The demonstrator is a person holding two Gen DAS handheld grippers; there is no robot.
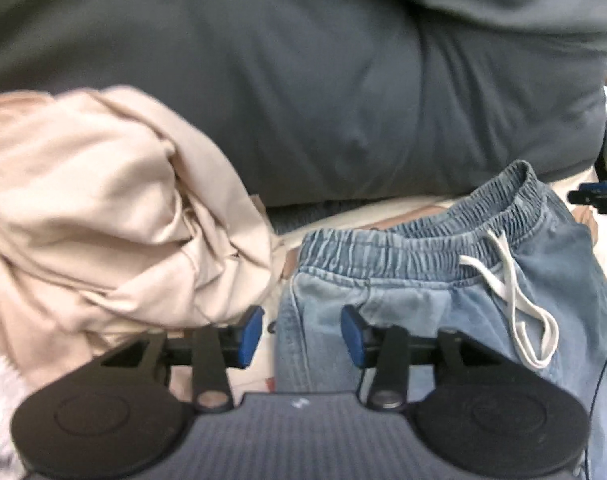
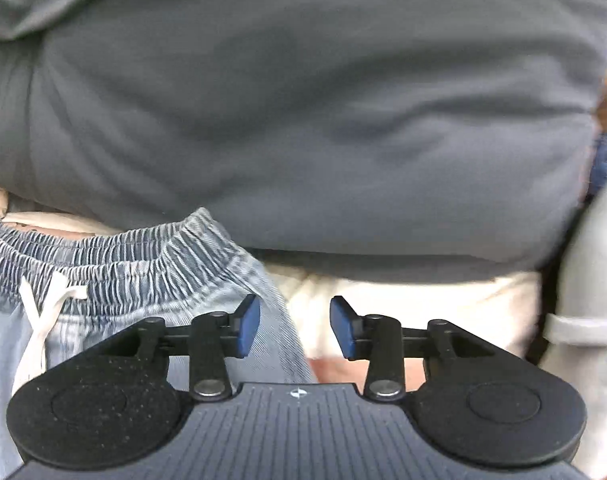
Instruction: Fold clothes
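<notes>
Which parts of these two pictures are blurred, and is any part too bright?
Left wrist view: the beige garment is smeared at its left edge, the denim waistband sharper. Right wrist view: the pale surface under the right gripper is washed out; the right edge is blurred.

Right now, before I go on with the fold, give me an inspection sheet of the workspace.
Surface: pale bedding, partly covered.
Job's things: light blue denim pants, elastic waistband and white drawstring facing up.
Clutter: crumpled beige garment left of the pants.
Grippers: left gripper open over the pants' left edge; right gripper open over their right edge; neither pressing cloth.
Cables: thin dark cable beside the pants.
Surroundings: person's grey top close behind.
</notes>
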